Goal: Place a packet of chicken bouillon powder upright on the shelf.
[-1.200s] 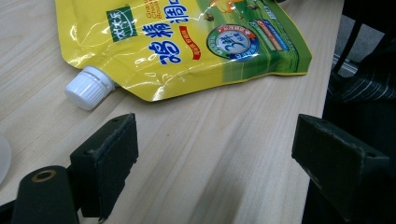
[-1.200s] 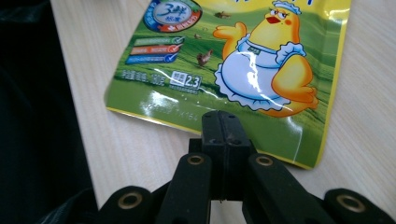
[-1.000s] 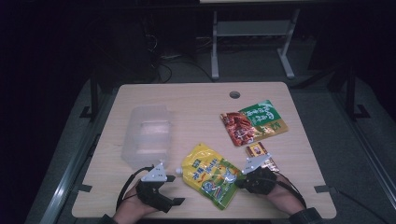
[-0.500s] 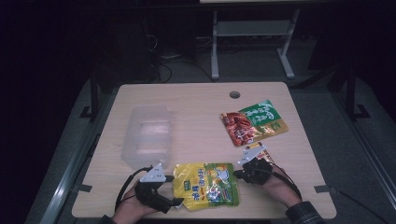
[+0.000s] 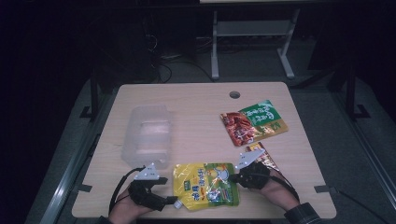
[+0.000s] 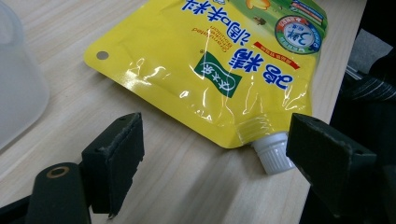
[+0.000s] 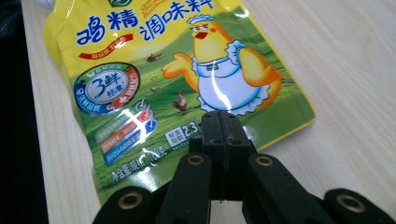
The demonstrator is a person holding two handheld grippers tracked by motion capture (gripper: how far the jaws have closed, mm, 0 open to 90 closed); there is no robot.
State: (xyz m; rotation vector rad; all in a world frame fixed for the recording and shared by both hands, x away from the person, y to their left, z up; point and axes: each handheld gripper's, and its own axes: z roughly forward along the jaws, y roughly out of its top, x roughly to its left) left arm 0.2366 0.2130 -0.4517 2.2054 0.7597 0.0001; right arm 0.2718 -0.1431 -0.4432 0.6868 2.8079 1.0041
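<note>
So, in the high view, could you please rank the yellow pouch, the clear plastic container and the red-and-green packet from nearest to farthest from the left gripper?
1. Yellow pouch: just beside the left gripper, its white cap at the jaws.
2. Clear plastic container: farther up the table, on the left.
3. Red-and-green packet: far across, on the right side.

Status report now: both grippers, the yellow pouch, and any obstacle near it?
Left gripper open, jaws just closing slightly, white cap between them, untouched. Right gripper shut on yellow pouch edge. Pouch flat on table. Clear container beside, apart.
</note>
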